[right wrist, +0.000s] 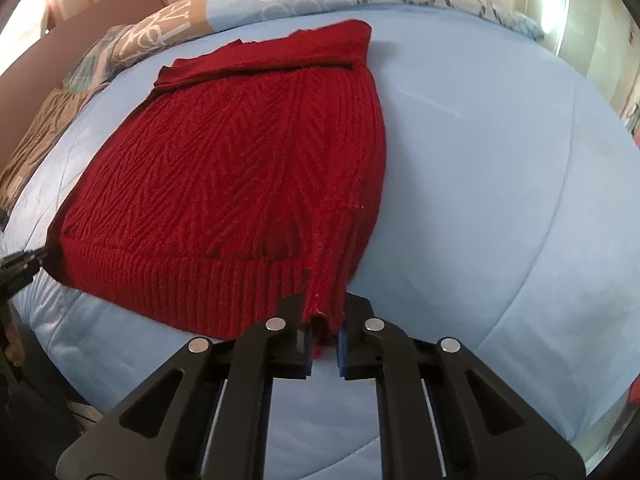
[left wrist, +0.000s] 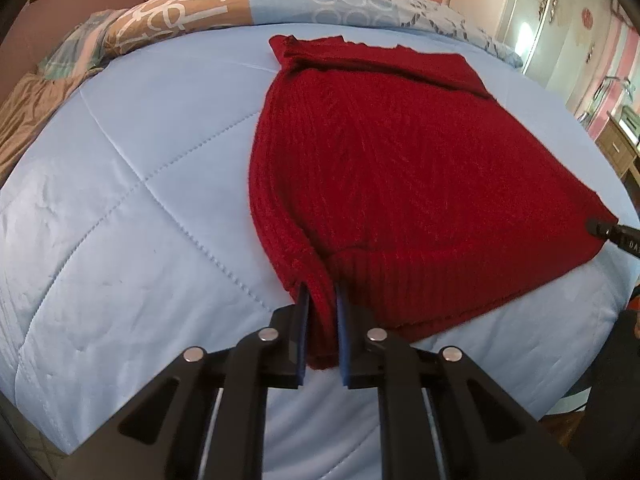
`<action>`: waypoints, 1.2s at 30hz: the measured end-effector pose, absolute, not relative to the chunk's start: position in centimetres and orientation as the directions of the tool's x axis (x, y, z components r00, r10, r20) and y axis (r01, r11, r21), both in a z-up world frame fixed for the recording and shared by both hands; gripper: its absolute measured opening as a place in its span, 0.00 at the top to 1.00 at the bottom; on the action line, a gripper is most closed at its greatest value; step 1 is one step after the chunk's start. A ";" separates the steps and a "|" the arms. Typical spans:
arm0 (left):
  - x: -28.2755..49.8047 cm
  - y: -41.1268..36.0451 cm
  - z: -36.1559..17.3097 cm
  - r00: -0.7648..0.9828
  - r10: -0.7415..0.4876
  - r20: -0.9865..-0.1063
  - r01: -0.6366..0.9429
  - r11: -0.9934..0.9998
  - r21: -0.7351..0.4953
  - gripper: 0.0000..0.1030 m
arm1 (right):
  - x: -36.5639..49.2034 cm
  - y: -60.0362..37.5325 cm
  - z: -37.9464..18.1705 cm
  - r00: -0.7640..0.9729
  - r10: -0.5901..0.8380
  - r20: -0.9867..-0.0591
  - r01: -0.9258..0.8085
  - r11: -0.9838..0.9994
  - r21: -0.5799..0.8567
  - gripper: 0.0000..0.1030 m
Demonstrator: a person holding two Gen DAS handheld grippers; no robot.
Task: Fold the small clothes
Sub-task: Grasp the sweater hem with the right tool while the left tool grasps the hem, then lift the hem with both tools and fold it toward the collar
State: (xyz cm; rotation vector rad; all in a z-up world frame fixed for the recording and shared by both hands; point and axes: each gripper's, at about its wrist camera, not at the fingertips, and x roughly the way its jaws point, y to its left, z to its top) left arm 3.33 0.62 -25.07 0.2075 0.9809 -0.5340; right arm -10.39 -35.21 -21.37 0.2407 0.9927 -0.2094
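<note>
A dark red knitted sweater [left wrist: 392,168] lies flat on a light blue quilt [left wrist: 132,184], its ribbed hem nearest me and a band of it folded over at the far end. My left gripper [left wrist: 322,300] is shut on the sweater's near left hem corner, red knit bunched between its blue pads. In the right wrist view the sweater [right wrist: 240,168] spreads to the left, and my right gripper [right wrist: 322,316] is shut on the near right hem corner. Each gripper's tip shows at the other view's edge: the right one [left wrist: 600,229] and the left one [right wrist: 36,258].
Patterned brown and blue bedding [left wrist: 168,12] is piled along the bed's far edge. A brown headboard [left wrist: 68,12] stands far left. A white wardrobe [left wrist: 560,20] and a wooden drawer unit [left wrist: 618,148] stand to the right, against a pink striped wall. Bare quilt [right wrist: 500,184] stretches right of the sweater.
</note>
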 end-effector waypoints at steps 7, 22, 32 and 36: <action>3.2 -0.1 -23.1 0.493 -0.342 -0.800 0.553 0.833 -0.015 0.89 | -9.9 -35.4 -19.7 0.579 -0.059 -0.814 0.242 0.965 0.102 0.92; 7.6 -0.1 -17.9 0.582 -0.425 -0.694 0.516 0.852 -0.090 0.89 | -7.5 -37.7 -15.9 0.711 -0.079 -0.698 0.255 0.955 0.152 0.92; 12.8 -1.5 -15.2 0.646 -0.433 -0.629 0.496 0.864 -0.085 0.89 | -3.3 -39.4 -13.2 0.785 -0.089 -0.613 0.242 0.955 0.172 0.92; 15.4 -3.2 -14.4 0.672 -0.428 -0.604 0.496 0.866 -0.062 0.89 | -0.6 -40.6 -13.0 0.800 -0.111 -0.590 0.256 0.952 0.168 0.92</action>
